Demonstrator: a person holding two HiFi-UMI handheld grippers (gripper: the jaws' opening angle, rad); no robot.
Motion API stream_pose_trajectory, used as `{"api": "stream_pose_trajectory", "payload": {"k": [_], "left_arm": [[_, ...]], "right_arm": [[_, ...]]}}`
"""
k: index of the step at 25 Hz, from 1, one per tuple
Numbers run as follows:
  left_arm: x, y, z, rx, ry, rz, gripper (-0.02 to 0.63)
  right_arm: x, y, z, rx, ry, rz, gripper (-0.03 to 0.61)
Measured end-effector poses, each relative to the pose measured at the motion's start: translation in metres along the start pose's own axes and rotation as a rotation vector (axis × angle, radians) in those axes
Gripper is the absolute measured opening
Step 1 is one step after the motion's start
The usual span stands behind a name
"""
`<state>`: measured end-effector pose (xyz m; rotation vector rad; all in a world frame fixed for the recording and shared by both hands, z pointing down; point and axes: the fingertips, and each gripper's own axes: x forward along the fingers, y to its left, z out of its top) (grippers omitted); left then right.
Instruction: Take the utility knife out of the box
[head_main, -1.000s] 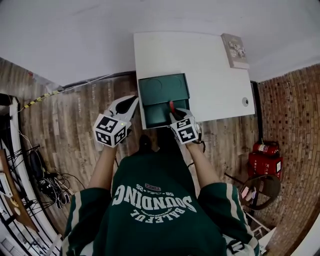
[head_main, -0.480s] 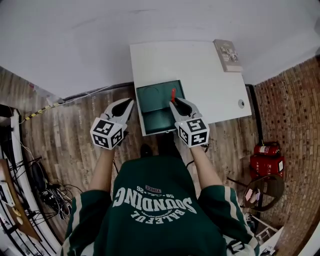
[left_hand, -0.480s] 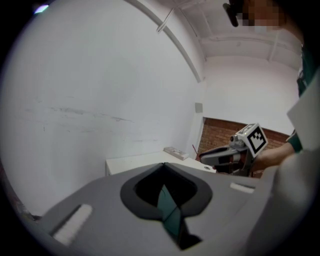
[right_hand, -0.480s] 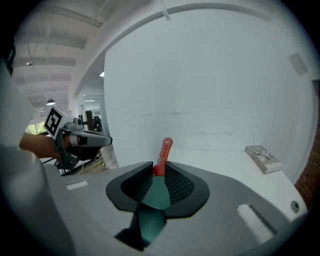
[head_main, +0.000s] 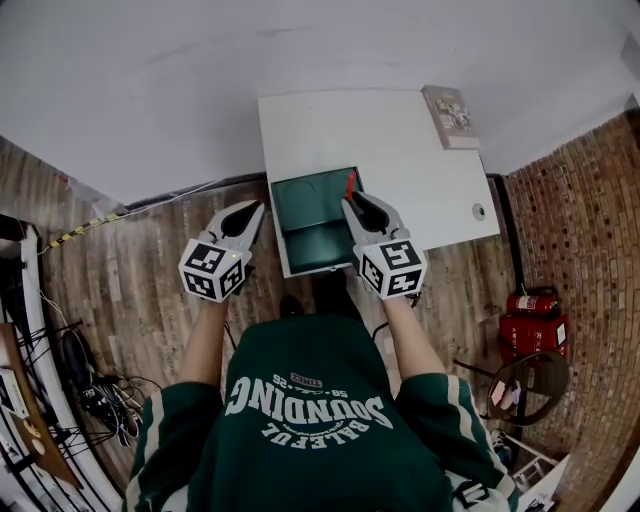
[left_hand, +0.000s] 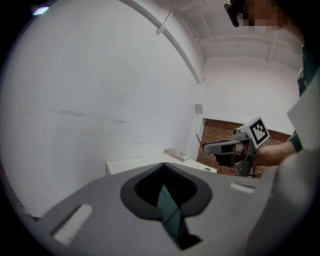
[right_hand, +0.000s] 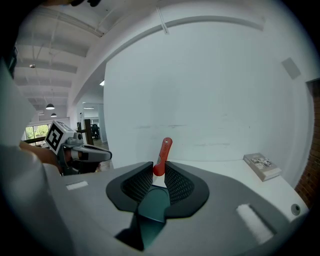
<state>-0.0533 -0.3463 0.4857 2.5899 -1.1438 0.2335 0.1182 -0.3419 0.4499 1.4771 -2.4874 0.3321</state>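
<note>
An open dark green box (head_main: 310, 215) stands at the near edge of the white table (head_main: 400, 150). My right gripper (head_main: 350, 198) is above the box's right side, shut on the red utility knife (head_main: 349, 183). In the right gripper view the knife (right_hand: 162, 154) stands upright between the ribbed pads (right_hand: 176, 184), its handle poking up past the tips, with the green box (right_hand: 152, 205) showing below. My left gripper (head_main: 252, 212) hangs left of the box over the wooden floor, jaws closed with nothing in them. The right gripper (left_hand: 225, 147) also appears in the left gripper view.
A book (head_main: 450, 115) lies at the table's far right corner. A round cable hole (head_main: 478, 211) is near the right edge. Red fire extinguishers (head_main: 530, 320) sit on the floor by the brick wall at right. Cables (head_main: 95, 395) lie on the floor at left.
The right gripper has lifted the red knife up out of the box and carried it farther from me. The left gripper stayed beside the box, shifting only slightly.
</note>
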Motion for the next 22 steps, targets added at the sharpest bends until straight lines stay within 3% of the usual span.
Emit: {"api": "stream_pose_trajectory", "payload": {"k": [22], "left_arm": [[0.011, -0.01, -0.007, -0.004, 0.018, -0.019, 0.051]], "right_arm": [[-0.005, -0.003, -0.013, 0.001, 0.02, 0.014, 0.077]]}}
